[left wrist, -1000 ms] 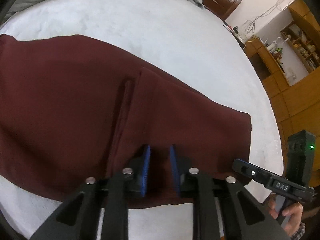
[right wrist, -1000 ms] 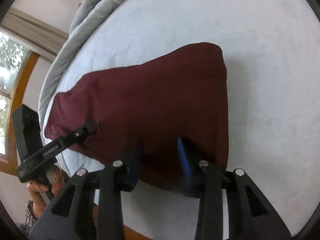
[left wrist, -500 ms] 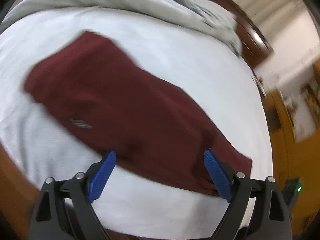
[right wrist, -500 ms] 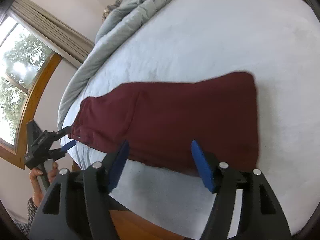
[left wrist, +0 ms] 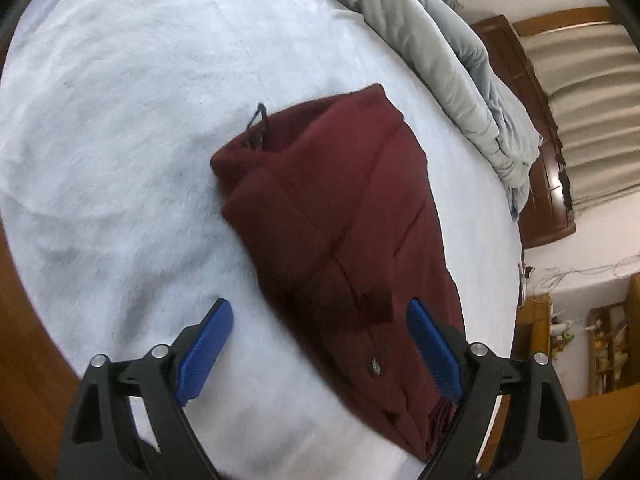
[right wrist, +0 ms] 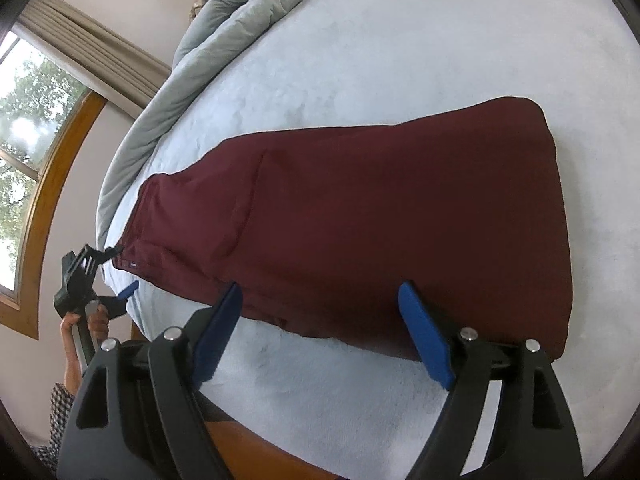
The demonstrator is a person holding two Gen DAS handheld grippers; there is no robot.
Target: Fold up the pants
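Left wrist view: the left gripper [left wrist: 318,346] is hanging over the near edge of the white bed cover [left wrist: 120,120] with its jaws spread wide and nothing clamped. The blue fingers [left wrist: 206,354] are standing clear of the cloth, one over bare cover, the other over the maroon pants [left wrist: 352,232]. The pants are lying on the bed as a narrow strip running away from the camera, layers stacked, a dark drawstring [left wrist: 256,128] sticking out at the far end. The frame is smeared with motion, so the number of layers is hard to call; it looks like the legs are already laid one on the other. A grey duvet [left wrist: 440,52] is bunched along the far side of the bed.

Right wrist view: the right gripper [right wrist: 320,334] is opening its jaws, released, with the near hem of the pants lying under the gap between them but no pad pressing on it. From here the pants are stretching across the cover as one long flat trapezoid, wide end to the right, waistband end to the left by the bed edge. The left gripper [right wrist: 116,276] is showing small at that waistband end, held in a hand [right wrist: 86,320], spread and just beside the cloth.

Progress, as a judgement: the lengthwise fold is reading as done and smoothed, both tongs let go. The crosswise folds, bringing one end over toward the other to shorten the strip, are not yet done, so the task is sitting at roughly the midpoint.
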